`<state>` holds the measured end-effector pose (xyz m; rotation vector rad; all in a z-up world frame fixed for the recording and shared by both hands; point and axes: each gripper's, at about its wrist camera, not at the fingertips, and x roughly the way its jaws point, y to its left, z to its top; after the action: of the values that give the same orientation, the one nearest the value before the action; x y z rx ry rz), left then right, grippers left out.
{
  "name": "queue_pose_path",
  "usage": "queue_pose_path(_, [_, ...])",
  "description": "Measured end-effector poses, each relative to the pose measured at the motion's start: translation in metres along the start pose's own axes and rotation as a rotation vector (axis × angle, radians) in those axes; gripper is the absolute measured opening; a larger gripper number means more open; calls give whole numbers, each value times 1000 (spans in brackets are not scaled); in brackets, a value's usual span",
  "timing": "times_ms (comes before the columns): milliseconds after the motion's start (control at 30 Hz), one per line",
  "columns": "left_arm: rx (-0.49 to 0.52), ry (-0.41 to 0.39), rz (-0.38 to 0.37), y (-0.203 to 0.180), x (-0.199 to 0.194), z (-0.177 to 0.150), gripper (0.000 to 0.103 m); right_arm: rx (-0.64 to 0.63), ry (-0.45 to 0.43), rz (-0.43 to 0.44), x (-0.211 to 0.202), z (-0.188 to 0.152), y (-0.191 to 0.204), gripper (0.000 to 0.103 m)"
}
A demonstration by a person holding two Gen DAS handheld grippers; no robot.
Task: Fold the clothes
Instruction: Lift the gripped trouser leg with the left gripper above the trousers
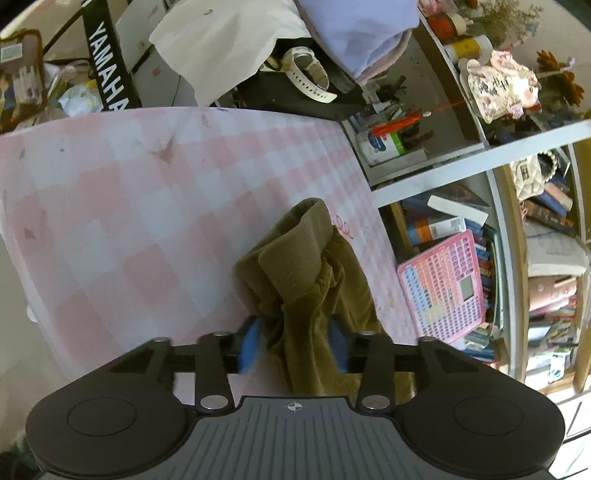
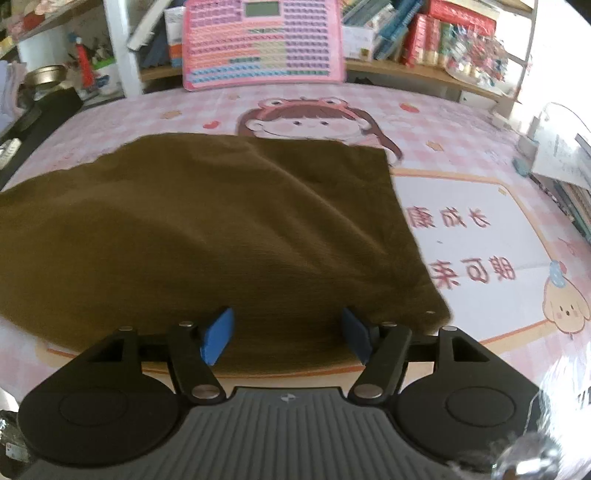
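Observation:
An olive-brown garment (image 2: 221, 229) lies spread on the pink checked table mat (image 2: 461, 206), its near edge under my right gripper (image 2: 287, 336). That gripper stands open, its blue pads wide apart over the cloth's hem and gripping nothing. In the left wrist view the same garment (image 1: 306, 266) is bunched into a ridge at the right edge of the mat (image 1: 129, 206). My left gripper (image 1: 294, 343) is open, with the bunched cloth lying between its blue pads; the right pad is partly hidden by fabric.
A pink toy keyboard (image 2: 262, 40) leans against bookshelves (image 1: 546, 229) just beyond the table's edge. At the far side sit a black Yamaha case (image 1: 107, 74), a white watch (image 1: 310, 74) and a pile of pale clothes (image 1: 354, 33). Papers (image 2: 561, 155) lie at the right.

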<state>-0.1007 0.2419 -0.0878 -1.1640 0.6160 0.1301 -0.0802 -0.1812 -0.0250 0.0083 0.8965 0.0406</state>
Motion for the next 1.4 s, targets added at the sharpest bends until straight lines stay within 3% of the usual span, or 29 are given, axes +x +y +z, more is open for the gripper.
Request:
queue_pose_path(367, [-26, 20, 6, -8, 28, -6, 51, -230, -30, 157, 4, 21, 108, 64])
queue_pose_path(500, [-27, 9, 17, -13, 33, -5, 51, -306, 7, 171, 13, 14, 134, 62])
queue_pose_path(800, [-46, -23, 48, -20, 40, -5, 47, -297, 33, 202, 19, 12, 131, 62])
queue_pose_path(833, [-47, -28, 53, -21, 41, -5, 44, -295, 33, 202, 19, 12, 130, 62])
queue_pose_path(933, [-55, -32, 73, -17, 43, -5, 22, -295, 33, 198, 16, 9, 131, 62])
queue_pose_path(1067, [-66, -27, 45, -8, 43, -3, 15, -299, 35, 199, 16, 9, 130, 63])
queue_pose_path(1167, [-19, -28, 16, -13, 39, -3, 12, -299, 37, 198, 16, 9, 130, 64])
queue_pose_path(1333, [158, -34, -61, -44, 28, -4, 12, -289, 54, 197, 16, 11, 130, 63])
queue_pose_path(1400, [201, -36, -74, -50, 25, -5, 12, -250, 35, 206, 13, 19, 129, 51])
